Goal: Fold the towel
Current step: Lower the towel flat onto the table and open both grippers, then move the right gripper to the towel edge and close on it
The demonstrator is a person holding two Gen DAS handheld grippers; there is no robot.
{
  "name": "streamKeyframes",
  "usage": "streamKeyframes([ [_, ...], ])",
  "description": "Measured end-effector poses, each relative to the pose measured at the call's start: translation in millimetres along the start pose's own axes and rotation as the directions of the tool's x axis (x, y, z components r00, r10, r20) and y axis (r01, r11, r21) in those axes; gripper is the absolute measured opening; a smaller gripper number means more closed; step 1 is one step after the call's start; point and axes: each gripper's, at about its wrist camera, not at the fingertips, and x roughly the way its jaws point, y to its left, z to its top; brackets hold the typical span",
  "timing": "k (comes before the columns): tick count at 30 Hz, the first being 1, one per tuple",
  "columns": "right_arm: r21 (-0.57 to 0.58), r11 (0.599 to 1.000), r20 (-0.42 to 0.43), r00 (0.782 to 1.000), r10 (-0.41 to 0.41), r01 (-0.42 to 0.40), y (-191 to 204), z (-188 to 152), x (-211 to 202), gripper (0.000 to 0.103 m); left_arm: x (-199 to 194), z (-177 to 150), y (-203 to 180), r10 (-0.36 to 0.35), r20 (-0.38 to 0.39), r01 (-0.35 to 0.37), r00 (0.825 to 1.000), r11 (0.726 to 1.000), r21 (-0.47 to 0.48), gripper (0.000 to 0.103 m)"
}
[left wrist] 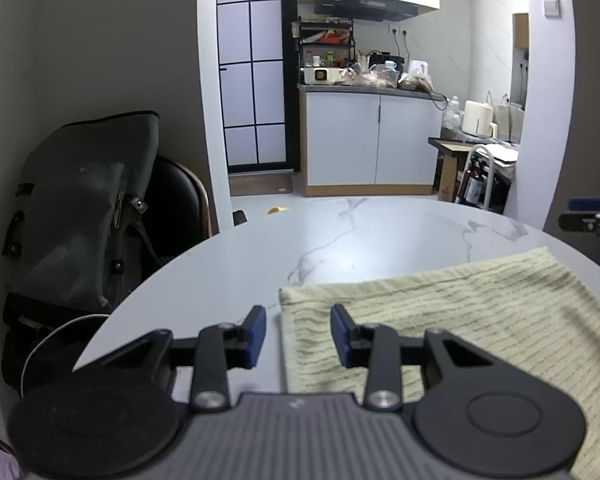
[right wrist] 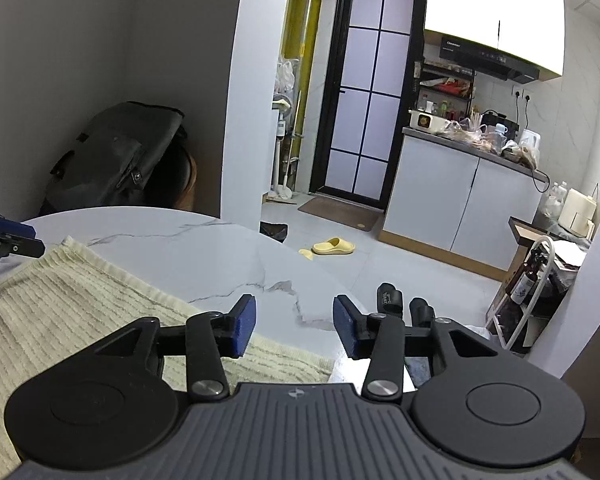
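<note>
1. Lying flat and spread on the marble table [left wrist: 259,248]: pale yellow ribbed towel [left wrist: 440,320], near the table's close edge, apparently laid out for a first fold
2. Poised low over the towel's left edge: left gripper [left wrist: 297,334], jaws apart, nothing held, one blue pad each side of that edge
3. Hovering at the towel's right edge: right gripper [right wrist: 293,326], jaws wide, empty, level and pointing forward
4. Likely lined up so both edges get pinched together
</note>
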Motion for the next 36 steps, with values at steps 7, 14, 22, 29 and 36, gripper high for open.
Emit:
streamKeyframes([
  [7, -0.026, 1.0, -0.028, 0.999, 0.016, -0.017, 10.1, -9.1, -14.0, 0.052, -10.5, -7.6, -8.9, -0.019, 0.009, 0.019, 1.0, 1.0, 0.016, 0.045],
  [14, 0.0, 1.0, -0.06, 0.998, 0.025, -0.025, 17.3, -18.9, -30.7, 0.053, -23.6, -12.0, -14.6, -0.048, 0.018, 0.047, 0.999, 0.999, 0.008, 0.045],
  [22, 0.041, 0.998, -0.073, 0.996, 0.042, -0.039, 27.6, -26.3, -56.3, 0.053, -39.8, -17.4, -14.8, -0.074, 0.048, 0.075, 0.996, 0.997, -0.023, 0.045],
  [29, 0.068, 0.997, -0.066, 0.997, 0.042, -0.037, 34.7, -31.7, -85.1, 0.053, -54.7, -30.6, -14.1, -0.112, 0.047, 0.114, 0.993, 0.992, -0.052, 0.045],
  [36, 0.093, 0.995, -0.068, 0.997, 0.043, -0.036, 41.0, -40.4, -108.8, 0.053, -74.7, -44.0, -19.1, -0.138, 0.057, 0.142, 0.989, 0.988, -0.059, 0.045],
])
